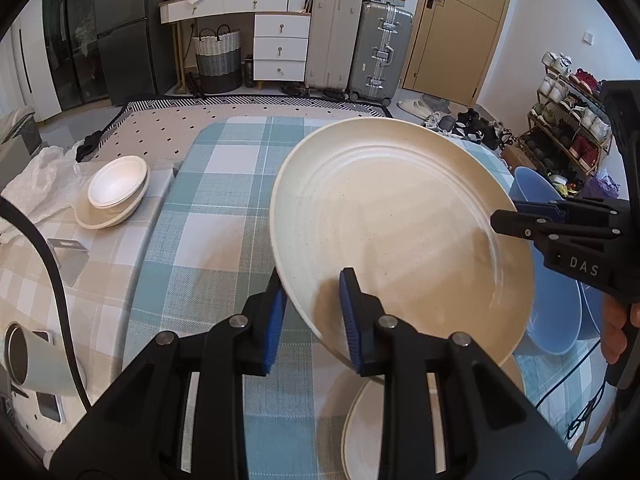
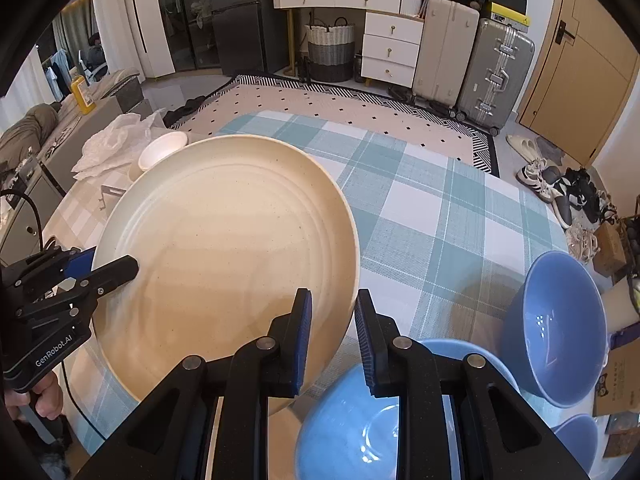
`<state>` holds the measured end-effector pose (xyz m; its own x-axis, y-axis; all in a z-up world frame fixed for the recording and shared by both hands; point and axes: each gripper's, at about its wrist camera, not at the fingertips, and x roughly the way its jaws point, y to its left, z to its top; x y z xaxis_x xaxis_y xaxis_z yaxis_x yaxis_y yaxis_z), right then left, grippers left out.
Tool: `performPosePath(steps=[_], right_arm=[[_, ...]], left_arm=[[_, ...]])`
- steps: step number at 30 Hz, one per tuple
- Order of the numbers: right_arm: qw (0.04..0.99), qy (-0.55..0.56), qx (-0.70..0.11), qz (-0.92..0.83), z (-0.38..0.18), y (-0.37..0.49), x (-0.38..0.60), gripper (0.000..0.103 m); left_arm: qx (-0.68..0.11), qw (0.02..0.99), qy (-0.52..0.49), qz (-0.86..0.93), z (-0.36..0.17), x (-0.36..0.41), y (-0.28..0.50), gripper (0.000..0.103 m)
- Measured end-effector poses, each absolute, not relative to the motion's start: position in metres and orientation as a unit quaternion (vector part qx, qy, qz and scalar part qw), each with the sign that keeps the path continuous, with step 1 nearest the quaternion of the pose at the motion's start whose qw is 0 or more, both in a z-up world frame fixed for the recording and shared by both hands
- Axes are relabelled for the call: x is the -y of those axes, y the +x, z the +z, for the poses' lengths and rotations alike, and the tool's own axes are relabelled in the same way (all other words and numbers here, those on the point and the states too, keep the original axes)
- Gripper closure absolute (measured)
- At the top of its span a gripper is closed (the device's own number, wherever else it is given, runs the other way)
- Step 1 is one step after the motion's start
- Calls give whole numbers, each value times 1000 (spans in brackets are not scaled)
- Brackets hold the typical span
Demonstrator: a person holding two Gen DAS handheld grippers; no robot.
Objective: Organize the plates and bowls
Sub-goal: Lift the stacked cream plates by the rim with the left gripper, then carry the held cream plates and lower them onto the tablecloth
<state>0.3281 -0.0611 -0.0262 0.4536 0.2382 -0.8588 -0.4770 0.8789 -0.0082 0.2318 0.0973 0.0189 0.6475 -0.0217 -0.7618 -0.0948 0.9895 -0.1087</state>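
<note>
A large cream plate (image 1: 400, 232) (image 2: 228, 248) hangs tilted above the table, held by both grippers at opposite sides of its rim. My left gripper (image 1: 314, 316) (image 2: 108, 266) is shut on the plate's near-left rim, one blue pad on top and one underneath. On the opposite edge, my right gripper (image 2: 334, 340) (image 1: 516, 216) is shut on the rim in the same way. A second cream plate (image 1: 360, 420) lies on the table under the lifted one. White bowls (image 1: 116, 190) (image 2: 162, 152) sit stacked on another cream plate at the table's far left.
The table wears a teal plaid cloth (image 1: 224, 208) (image 2: 420, 216). Blue bowls stand at the right: one tilted (image 2: 556, 332) (image 1: 552, 312), one below my right gripper (image 2: 360, 432), one at the corner (image 2: 576, 440). A cup (image 1: 32, 360) and a cable (image 1: 52, 280) lie at the left.
</note>
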Motion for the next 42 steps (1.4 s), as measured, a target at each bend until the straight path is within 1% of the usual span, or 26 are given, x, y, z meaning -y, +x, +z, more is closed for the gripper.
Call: performPosePath(steps=[13,42], right_arm=[[854,-121,-457,219,-12,282,67,80],[862,-124,-438,223,-18,203,67,80]], left_arm=[[-403,913,-64,23,40,-82,165,79],[-382,922,-54,29,54,-63,58,79]])
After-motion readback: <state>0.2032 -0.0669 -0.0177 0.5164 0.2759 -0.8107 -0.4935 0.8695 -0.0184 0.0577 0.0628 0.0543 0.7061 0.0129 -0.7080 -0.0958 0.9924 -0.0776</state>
